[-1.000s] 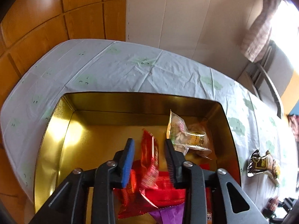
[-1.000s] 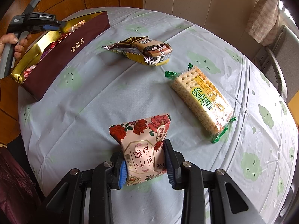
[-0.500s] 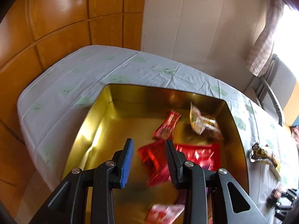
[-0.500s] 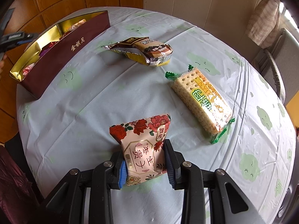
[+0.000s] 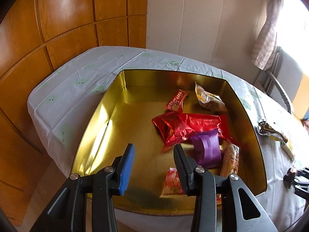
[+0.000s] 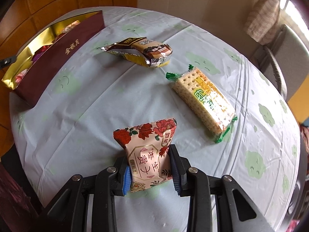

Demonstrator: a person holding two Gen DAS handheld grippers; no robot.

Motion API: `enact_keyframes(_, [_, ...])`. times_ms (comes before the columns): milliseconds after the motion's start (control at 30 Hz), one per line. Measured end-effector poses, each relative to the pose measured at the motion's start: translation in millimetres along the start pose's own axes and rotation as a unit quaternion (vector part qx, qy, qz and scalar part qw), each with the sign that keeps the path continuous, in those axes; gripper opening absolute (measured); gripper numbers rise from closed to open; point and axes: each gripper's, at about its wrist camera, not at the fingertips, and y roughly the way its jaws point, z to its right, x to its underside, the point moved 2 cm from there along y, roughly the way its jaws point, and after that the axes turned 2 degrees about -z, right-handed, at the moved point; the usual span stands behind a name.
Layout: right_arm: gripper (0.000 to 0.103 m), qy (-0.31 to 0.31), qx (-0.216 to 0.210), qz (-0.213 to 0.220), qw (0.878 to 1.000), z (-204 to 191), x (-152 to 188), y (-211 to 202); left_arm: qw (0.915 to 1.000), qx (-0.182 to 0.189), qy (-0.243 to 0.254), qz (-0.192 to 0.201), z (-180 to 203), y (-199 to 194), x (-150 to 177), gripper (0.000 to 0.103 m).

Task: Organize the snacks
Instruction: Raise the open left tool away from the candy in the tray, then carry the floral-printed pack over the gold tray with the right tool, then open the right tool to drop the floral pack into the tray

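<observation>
My left gripper [image 5: 153, 150] is open and empty, raised above the near part of the gold-lined box [image 5: 108, 116]. In the box lie red packets [image 5: 173, 129], a small red packet [image 5: 176, 101], a purple packet [image 5: 207, 148], a clear bag [image 5: 209, 99] and others. My right gripper [image 6: 150, 166] is shut on a pink rose-print snack packet [image 6: 148, 152], held just above the tablecloth. The box [image 6: 58, 52] shows maroon outside at the far left in the right wrist view.
A brown-and-yellow snack packet [image 6: 141, 51] and a long cracker pack [image 6: 204, 100] lie on the pale tablecloth [image 6: 87, 116]. A chair [image 6: 283, 61] stands at the far right. Wood panelling [image 5: 67, 29] is behind the box. The table edge is near the box's left side.
My left gripper let go of a red packet into the box, then rose and drew back. My right gripper has kept its hold on the rose-print packet, almost still.
</observation>
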Motion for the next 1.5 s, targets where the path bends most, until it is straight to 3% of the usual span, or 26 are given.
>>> enact_keyframes(200, [0.033,0.030,0.031,-0.007,0.999,-9,-6,-2,0.9999,0.008,0.002,0.008,-2,-8,3,0.045])
enact_keyframes(300, [0.033,0.053,0.001,0.004,0.999,-10,-13,-9,0.9999,0.010,0.004,0.014,-4,-12,4,0.045])
enact_keyframes(467, [0.033,0.036,-0.033,0.035,0.998,-37,-33,-30,0.9998,0.012,-0.004,0.013,-11,-11,6,0.045])
enact_keyframes(700, [0.033,-0.018,-0.105,0.067,0.992,-108,-69,-58,0.9996,0.004,-0.024,0.014,-29,-10,8,0.045])
enact_keyframes(900, [0.033,-0.064,-0.175,0.079,0.979,-177,-127,-58,0.9985,-0.007,-0.050,0.020,-49,-10,5,0.045])
enact_keyframes(1100, [0.034,-0.065,-0.225,0.033,0.972,-238,-169,-14,0.9977,-0.016,-0.064,0.019,-63,-9,7,0.045])
enact_keyframes(1267, [0.034,-0.070,-0.236,-0.005,0.969,-267,-170,17,0.9970,-0.020,-0.073,0.013,-73,-5,9,0.045])
enact_keyframes(1500, [0.034,-0.081,-0.222,0.004,0.972,-269,-160,14,0.9969,-0.022,-0.076,0.008,-75,0,11,0.045])
